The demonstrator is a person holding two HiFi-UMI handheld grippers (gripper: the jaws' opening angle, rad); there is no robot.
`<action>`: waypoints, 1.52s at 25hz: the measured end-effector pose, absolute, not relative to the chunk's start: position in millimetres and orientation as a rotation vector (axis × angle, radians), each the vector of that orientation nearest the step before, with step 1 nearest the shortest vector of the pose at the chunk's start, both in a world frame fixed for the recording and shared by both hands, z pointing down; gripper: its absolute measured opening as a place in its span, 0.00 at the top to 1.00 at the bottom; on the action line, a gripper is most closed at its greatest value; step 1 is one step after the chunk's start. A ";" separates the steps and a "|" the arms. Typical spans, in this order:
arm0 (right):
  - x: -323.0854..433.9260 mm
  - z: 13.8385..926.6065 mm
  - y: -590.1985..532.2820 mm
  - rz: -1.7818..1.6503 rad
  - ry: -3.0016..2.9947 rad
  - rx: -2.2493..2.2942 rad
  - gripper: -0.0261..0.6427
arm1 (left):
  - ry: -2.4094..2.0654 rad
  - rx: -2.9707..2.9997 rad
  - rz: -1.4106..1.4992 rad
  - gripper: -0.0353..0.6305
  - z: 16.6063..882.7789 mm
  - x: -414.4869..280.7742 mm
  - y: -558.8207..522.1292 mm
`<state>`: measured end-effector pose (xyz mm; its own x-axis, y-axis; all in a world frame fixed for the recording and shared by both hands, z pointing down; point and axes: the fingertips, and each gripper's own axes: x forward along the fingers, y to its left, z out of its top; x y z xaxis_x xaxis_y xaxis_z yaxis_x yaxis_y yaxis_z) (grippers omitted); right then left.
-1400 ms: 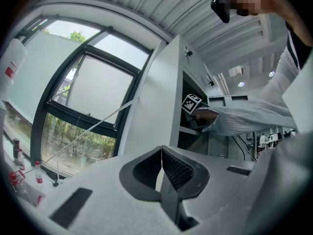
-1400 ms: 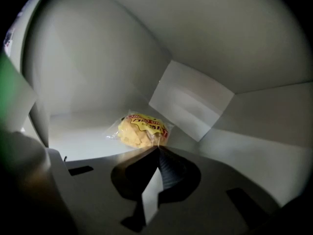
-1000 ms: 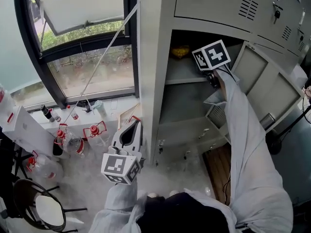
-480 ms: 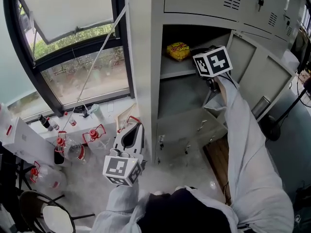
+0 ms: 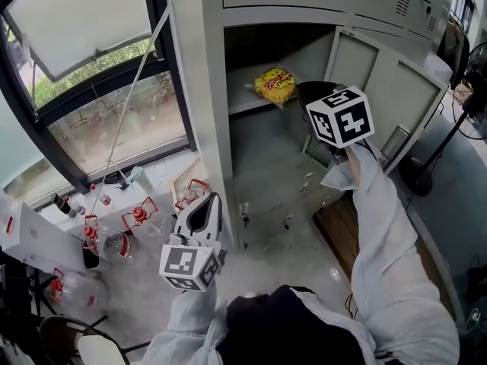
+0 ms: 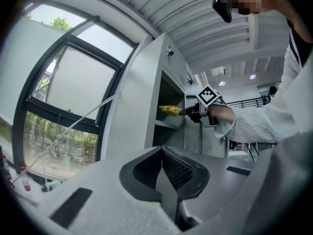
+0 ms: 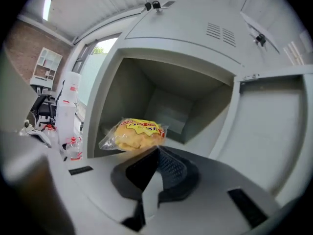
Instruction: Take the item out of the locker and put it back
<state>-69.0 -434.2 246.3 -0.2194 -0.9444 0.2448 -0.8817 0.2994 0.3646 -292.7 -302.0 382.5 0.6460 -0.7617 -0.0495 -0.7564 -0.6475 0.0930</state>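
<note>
A yellow snack bag [image 5: 275, 84] hangs at the front edge of the open locker's upper shelf [image 5: 242, 105]. My right gripper [image 5: 302, 94] is shut on the bag's edge. In the right gripper view the bag [image 7: 134, 133] sits just past the closed tips of the right gripper [image 7: 157, 152], in front of the empty grey compartment. My left gripper [image 5: 203, 201] is low, left of the locker, shut with nothing in it. The left gripper view shows its closed tips [image 6: 160, 153], with the bag [image 6: 171, 110] far off.
The locker door [image 5: 384, 78] stands open to the right. Bottles with red caps [image 5: 114, 238] stand on the floor under the window [image 5: 99, 112] at left. A chair [image 5: 80, 348] is at the bottom left, and a fan [image 5: 475, 59] at the right.
The right gripper has drawn back from the locker with the snack bag, which has come from deep on the shelf to its front edge. The left gripper has stayed put.
</note>
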 end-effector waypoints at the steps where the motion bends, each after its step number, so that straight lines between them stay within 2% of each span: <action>1: -66.5 247.1 -426.7 -0.207 -2.166 1.634 0.96 | -1.289 2.787 -0.128 0.93 383.7 -291.0 -302.2; 18: -21.8 286.1 -303.4 -0.160 -2.266 1.756 0.96 | -1.306 2.711 -0.060 0.93 404.1 -261.8 -297.6; 38: 1.7 424.1 -245.6 0.207 -2.173 1.986 0.96 | -1.300 2.683 0.016 0.93 437.5 -230.9 -286.3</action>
